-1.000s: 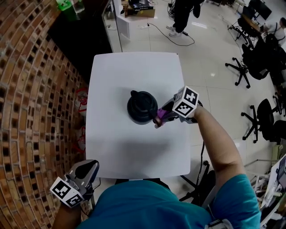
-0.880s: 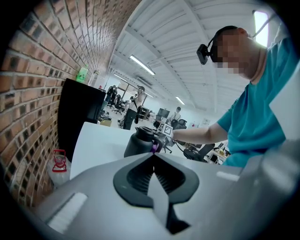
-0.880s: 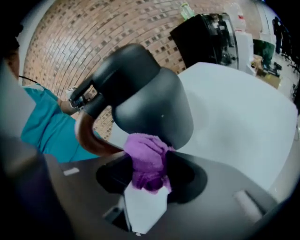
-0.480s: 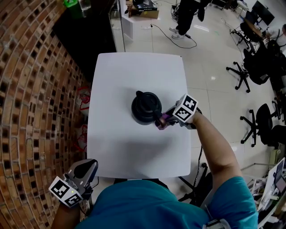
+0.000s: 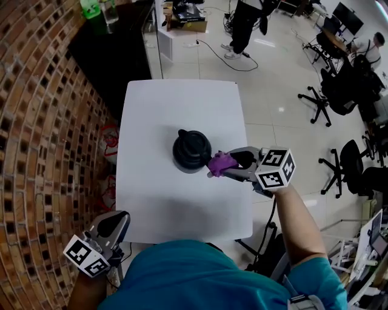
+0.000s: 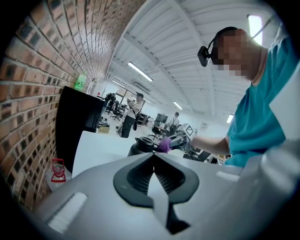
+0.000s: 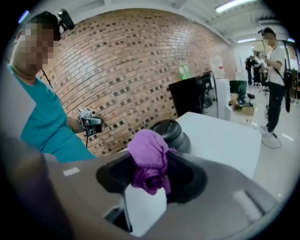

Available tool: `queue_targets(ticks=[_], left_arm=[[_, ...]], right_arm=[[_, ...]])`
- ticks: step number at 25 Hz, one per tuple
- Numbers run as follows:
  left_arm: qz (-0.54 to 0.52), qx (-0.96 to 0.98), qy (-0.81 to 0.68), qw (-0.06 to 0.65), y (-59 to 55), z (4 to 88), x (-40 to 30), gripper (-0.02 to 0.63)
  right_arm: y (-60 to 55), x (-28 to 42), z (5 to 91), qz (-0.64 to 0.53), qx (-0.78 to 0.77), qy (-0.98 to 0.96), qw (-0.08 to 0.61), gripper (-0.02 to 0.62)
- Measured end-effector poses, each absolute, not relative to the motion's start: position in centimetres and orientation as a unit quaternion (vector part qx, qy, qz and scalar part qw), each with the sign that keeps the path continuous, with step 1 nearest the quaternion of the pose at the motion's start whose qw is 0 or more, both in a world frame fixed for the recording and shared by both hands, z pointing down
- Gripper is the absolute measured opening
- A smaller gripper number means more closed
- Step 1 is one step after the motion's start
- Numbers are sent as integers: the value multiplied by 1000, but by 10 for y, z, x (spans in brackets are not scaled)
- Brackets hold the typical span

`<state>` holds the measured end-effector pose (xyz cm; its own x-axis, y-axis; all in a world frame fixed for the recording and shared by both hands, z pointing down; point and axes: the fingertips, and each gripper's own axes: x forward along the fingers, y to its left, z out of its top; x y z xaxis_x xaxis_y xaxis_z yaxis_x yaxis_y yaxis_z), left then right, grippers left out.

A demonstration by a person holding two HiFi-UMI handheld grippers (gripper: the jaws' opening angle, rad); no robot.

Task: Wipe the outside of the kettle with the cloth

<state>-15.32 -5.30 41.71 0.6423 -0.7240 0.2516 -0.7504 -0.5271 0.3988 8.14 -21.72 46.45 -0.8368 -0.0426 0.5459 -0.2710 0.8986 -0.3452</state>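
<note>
Kettle point(image 5: 192, 151) at table point(image 5: 182, 212) centre — right tongs point(image 5: 215, 171) clamp cloth point(image 5: 222, 161) beside it; left tongs point(image 5: 115, 221) closed, off-edge.

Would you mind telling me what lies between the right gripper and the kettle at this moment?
Only the purple cloth, bunched in the right gripper's fingers and seemingly touching the kettle's side, as the head view shows.

No legible text, brand or number is present. The marker cube point(image 5: 276, 169) of the right gripper point(image 5: 225, 166) shows only black-and-white squares. The green item point(image 5: 89, 7) far beyond it is unreadable.
</note>
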Motion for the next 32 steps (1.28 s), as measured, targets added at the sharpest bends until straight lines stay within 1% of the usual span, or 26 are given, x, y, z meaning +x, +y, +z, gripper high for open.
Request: queue_targets(ticks=[2, 5, 6, 9, 11, 16, 19, 20, 22, 23, 24, 25, 27, 28, 29, 30, 32], left_arm=[[27, 877, -417, 238, -57, 414, -152, 0], [29, 880, -412, 234, -60, 411, -150, 0], [28, 881, -410, 232, -60, 410, -150, 0], [30, 883, -408, 229, -60, 408, -151, 0], [34, 882, -409, 234, -59, 410, -154, 0], [48, 880, -406, 242, -59, 417, -151, 0], [56, 879, -405, 245, -60, 419, -145, 0], [58, 879, -404, 245, -61, 419, -143, 0], [59, 880, -405, 243, -62, 418, -139, 0], [61, 879, -405, 243, -62, 417, -138, 0], [62, 879, -406, 243, -62, 416, -138, 0], [62, 878, -408, 243, -62, 415, -138, 0], [61, 876, -413, 243, -63, 414, -139, 0], [62, 875, -415, 242, -63, 414, -139, 0], [63, 874, -416, 242, -63, 415, -138, 0], [65, 874, -416, 242, -63, 416, -136, 0], [71, 873, -418, 242, -60, 420, -135, 0]], right_arm=[[-211, 74, 455, 190, 89, -939, 274, 184], [-194, 71, 480, 134, 96, -927, 337, 184], [-189, 74, 490, 128, 102, -924, 345, 184], [-186, 83, 505, 151, 144, -929, 307, 184], [-184, 89, 521, 150, 160, -927, 303, 184], [-179, 93, 584, 143, 155, -919, 333, 184], [-183, 89, 609, 138, 134, -924, 329, 187], [-184, 93, 615, 136, 120, -924, 336, 189], [-190, 116, 625, 134, 101, -914, 370, 188], [-198, 131, 625, 146, 107, -910, 374, 187], [-211, 143, 615, 171, 123, -912, 352, 186], [-227, 150, 596, 206, 145, -919, 304, 186], [-263, 145, 546, 274, 170, -930, 176, 184], [-278, 135, 528, 300, 167, -931, 125, 184], [-287, 123, 519, 320, 156, -930, 95, 184], [-292, 112, 519, 334, 143, -928, 83, 185], [-296, 97, 534, 353, 127, -923, 85, 184]])
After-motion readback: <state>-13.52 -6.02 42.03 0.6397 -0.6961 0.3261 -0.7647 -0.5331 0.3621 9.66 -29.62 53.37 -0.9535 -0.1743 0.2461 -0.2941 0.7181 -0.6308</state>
